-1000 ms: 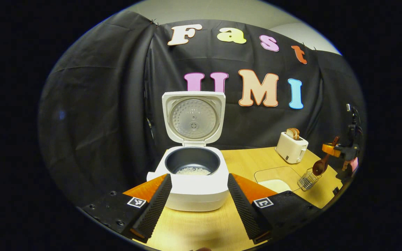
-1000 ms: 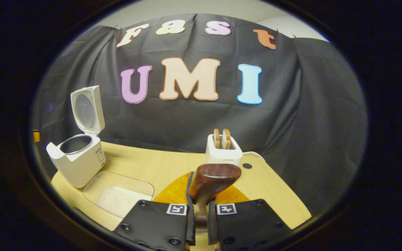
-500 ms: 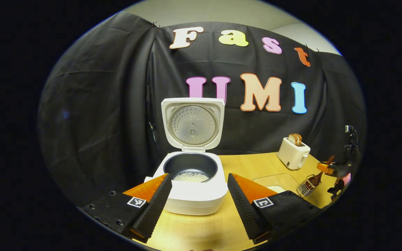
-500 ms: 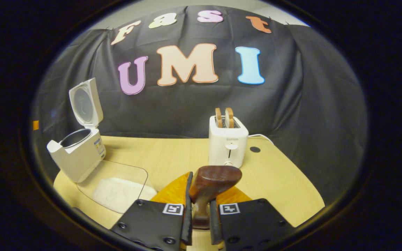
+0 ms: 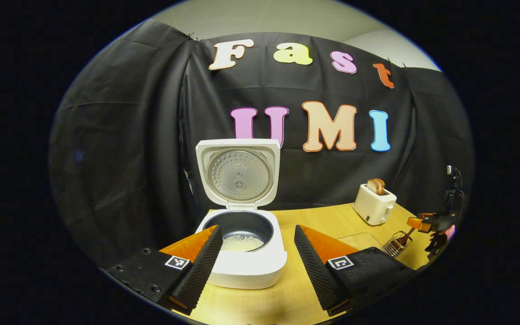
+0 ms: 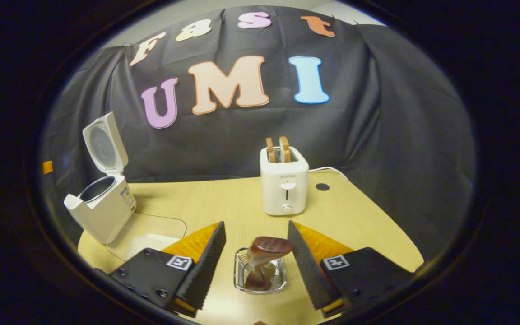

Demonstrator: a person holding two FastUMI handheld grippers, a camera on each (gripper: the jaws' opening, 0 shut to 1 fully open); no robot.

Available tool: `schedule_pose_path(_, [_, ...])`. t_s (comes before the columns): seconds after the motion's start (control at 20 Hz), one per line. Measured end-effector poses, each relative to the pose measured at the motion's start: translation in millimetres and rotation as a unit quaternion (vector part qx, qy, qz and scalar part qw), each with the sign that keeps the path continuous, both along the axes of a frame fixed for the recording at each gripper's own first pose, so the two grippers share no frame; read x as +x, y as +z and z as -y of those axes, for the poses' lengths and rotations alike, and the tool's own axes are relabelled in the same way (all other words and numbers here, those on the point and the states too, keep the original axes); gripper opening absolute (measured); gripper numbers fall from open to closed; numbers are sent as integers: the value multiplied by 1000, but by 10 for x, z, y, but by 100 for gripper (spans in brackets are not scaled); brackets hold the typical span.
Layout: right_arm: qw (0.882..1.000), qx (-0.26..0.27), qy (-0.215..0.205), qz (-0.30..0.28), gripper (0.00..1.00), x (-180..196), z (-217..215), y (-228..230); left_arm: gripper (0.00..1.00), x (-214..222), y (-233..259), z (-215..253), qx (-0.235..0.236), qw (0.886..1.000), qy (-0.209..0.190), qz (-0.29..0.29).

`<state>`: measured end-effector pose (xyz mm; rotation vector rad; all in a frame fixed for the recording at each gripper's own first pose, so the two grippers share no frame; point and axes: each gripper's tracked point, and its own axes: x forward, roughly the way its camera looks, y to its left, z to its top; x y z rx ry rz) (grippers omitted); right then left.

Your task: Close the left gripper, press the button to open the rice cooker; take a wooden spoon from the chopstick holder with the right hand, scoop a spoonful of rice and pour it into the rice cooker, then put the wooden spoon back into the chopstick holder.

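My left claw (image 5: 255, 259) hangs open before the rice cooker (image 5: 242, 253), lid up, rice (image 5: 241, 243) inside. On the surface (image 6: 242, 198), my right claw (image 6: 255, 257) gapes around the wooden spoon (image 6: 264, 257), standing free in the chopstick holder (image 6: 260, 282).

Rice cooker (image 5: 242, 259): smooth white plastic, dark matt pot inside. Wooden spoon (image 6: 266, 253): shiny dark wood. Chopstick holder (image 6: 260, 280): shiny metal wire. Table (image 6: 224, 203): pale smooth wood.
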<state>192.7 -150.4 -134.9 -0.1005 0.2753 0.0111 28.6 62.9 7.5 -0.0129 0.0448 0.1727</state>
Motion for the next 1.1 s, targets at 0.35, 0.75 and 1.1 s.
schedule_pose_path(0.35, [998, -23, -33, 46, 97, -363, 166, 466, 94, 297, 686, -245, -17, 999, -23, 44])
schedule_pose_path(0.75, [996, -19, -48, 75, 98, -826, -114, 951, 93, 1039, 1509, -734, -19, 996, -45, 70])
schedule_pose_path(1.1, [994, -44, -54, 83, 99, -1138, -416, 1147, 92, 2013, 1898, -1098, 25, 996, -49, 69])
